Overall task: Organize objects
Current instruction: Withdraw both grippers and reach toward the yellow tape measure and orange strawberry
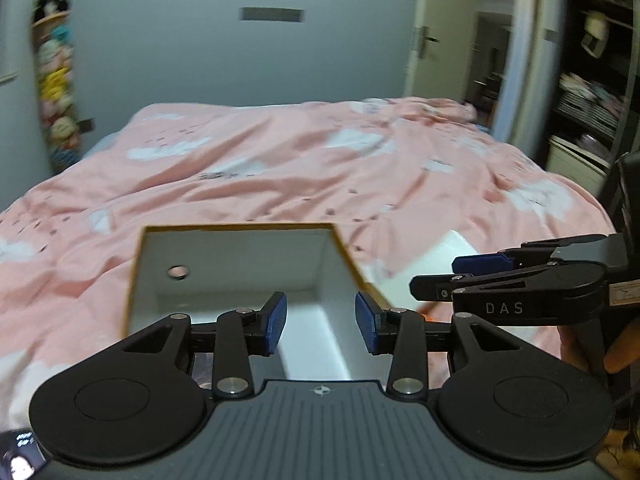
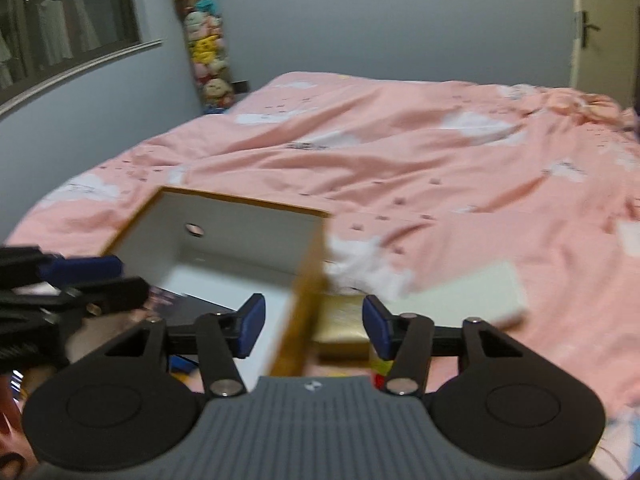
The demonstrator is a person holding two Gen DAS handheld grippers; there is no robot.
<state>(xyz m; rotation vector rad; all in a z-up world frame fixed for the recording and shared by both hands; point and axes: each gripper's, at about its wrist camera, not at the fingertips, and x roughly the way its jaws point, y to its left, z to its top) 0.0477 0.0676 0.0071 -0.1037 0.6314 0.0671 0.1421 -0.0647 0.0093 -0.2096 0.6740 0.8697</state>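
The left claw (image 1: 321,325) hangs spread, its blue pads apart with nothing between them, right above the open mouth of a white-lined cardboard box with tan outer walls and rim (image 1: 236,229). A small round hole (image 1: 179,272) shows in the box's far wall. Off to that claw's right the right claw (image 1: 434,276) comes in sideways; from this view I cannot tell how its fingers stand, though a pale flat white block (image 1: 436,256) lies on the bed beyond it.

The right wrist view settles that: the right claw (image 2: 314,324) is spread too, holding nothing, with the box's tan right wall (image 2: 304,292) running up between its pads. Only here do I see a flat gold-coloured box (image 2: 344,324) just beyond that wall, and the white block (image 2: 472,292) lying farther right. Small bright-coloured bits (image 2: 380,368) peek out under the right pad, too blurred to name. The left claw (image 2: 96,276) shows at the far left.

Everything rests on a bed with a rumpled pink cover printed with white clouds (image 1: 280,168). Against the far grey wall stands a tall column of stacked plush toys (image 2: 206,44).
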